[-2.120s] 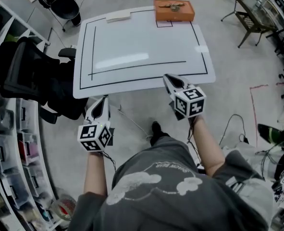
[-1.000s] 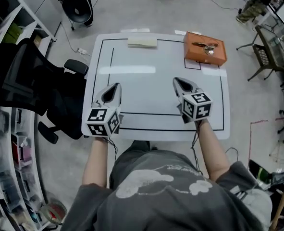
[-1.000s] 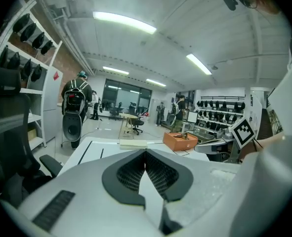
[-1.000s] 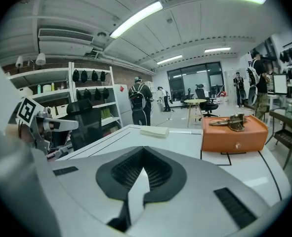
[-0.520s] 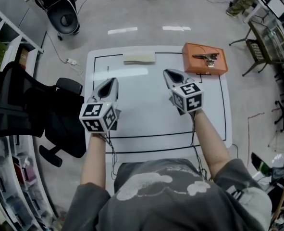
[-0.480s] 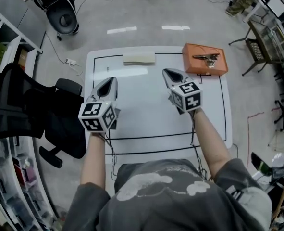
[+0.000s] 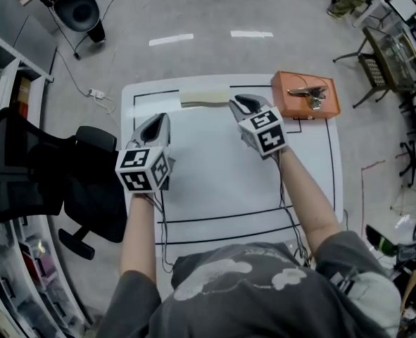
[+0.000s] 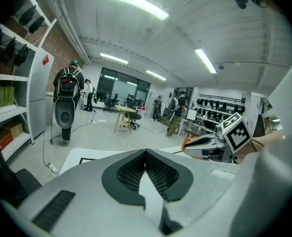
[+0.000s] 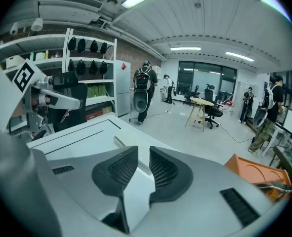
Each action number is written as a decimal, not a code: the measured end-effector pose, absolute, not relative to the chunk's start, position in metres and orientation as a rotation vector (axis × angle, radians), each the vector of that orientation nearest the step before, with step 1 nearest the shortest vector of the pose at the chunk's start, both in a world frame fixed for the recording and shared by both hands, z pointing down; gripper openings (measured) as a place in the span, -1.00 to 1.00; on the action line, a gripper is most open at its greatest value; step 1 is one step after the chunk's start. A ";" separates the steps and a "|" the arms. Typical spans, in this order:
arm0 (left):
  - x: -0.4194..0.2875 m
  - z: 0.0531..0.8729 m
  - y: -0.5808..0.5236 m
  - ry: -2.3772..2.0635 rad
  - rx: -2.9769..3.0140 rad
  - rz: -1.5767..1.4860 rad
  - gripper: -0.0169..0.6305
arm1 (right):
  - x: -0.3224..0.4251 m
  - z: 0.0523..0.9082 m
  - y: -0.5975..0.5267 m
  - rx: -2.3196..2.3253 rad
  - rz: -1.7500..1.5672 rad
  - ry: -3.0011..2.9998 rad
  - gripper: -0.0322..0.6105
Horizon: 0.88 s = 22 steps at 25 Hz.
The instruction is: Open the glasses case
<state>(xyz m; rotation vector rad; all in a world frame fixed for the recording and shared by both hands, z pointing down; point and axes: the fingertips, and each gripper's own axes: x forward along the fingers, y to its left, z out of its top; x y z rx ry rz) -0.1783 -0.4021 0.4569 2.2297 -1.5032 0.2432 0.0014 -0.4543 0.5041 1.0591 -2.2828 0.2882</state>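
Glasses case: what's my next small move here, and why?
Probably ease the right gripper forward and down onto the right end of the pale case. Its jaws are opening with nothing between them, and the case lies at the table's far edge, just beyond its tips. The left gripper is shut and farther back.

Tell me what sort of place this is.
Probably a lab or workshop: a white table marked with black lines, a black office chair beside it, and white metal shelving along the wall.
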 end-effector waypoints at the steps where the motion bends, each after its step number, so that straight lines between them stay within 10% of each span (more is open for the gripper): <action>1: -0.178 0.462 -0.404 -1.498 2.224 0.249 -0.94 | -0.001 0.509 -0.457 1.039 0.270 -2.270 -0.65; 10: -0.179 0.496 -0.418 -1.469 2.177 0.272 -0.94 | -0.024 0.566 -0.480 0.852 0.059 -2.135 0.01; 22: -0.177 0.522 -0.426 -1.448 2.148 0.309 -0.94 | -0.025 0.586 -0.503 0.830 -0.104 -2.067 0.05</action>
